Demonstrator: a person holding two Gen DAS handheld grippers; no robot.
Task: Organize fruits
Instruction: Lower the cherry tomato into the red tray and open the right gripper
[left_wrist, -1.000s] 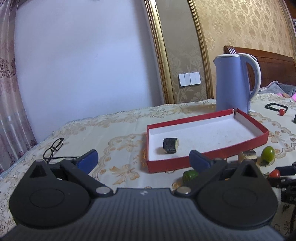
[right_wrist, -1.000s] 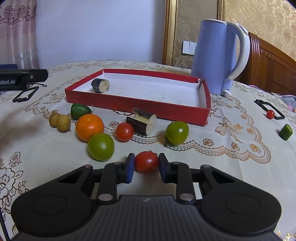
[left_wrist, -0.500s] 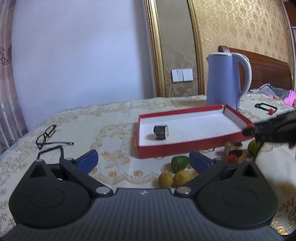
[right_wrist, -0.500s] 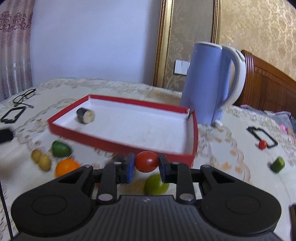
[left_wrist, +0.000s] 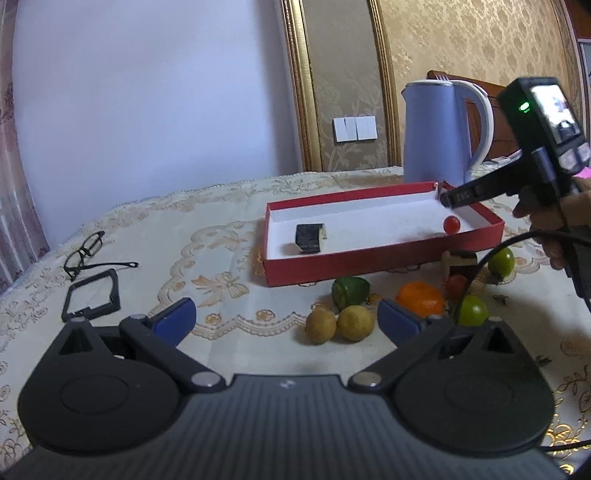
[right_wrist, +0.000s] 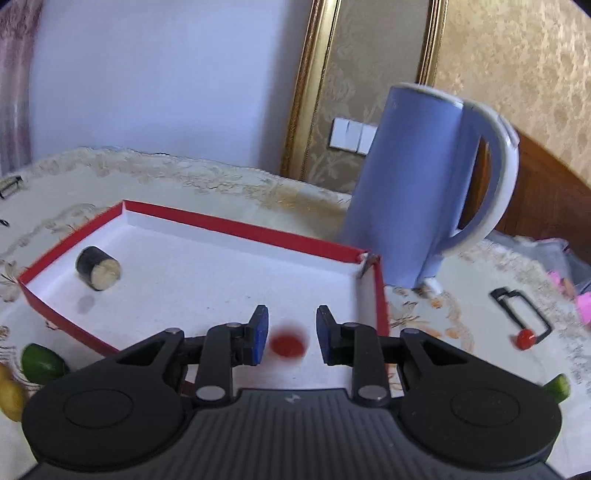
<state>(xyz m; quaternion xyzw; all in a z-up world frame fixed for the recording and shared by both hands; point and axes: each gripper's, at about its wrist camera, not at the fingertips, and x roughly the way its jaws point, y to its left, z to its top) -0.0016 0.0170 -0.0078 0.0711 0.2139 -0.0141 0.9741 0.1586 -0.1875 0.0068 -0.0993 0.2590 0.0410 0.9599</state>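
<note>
A red tray with a white floor (left_wrist: 369, 260) (right_wrist: 236, 227) holds a dark cut eggplant piece (left_wrist: 311, 237) (right_wrist: 98, 268) and a red cherry tomato (left_wrist: 451, 224) (right_wrist: 287, 344). My right gripper (right_wrist: 289, 334) is open over the tray's right end, with the blurred tomato loose between and below its fingers. It also shows in the left wrist view (left_wrist: 448, 195). My left gripper (left_wrist: 286, 319) is open and empty, low over the tablecloth, short of two brown fruits (left_wrist: 338, 325). A green fruit (left_wrist: 350, 291), an orange (left_wrist: 419, 303) and more fruit lie in front of the tray.
A blue kettle (left_wrist: 441, 133) (right_wrist: 428, 184) stands behind the tray's right end. Glasses (left_wrist: 86, 253) and a black frame (left_wrist: 92, 295) lie at left. Another black frame with a small red ball (right_wrist: 524, 338) and a green piece (right_wrist: 557, 386) lie right of the tray.
My right gripper carried the tomato from the table up over the tray and opened; the tomato has dropped out of its fingers. My left gripper pulled back, bringing more of the table into view.
</note>
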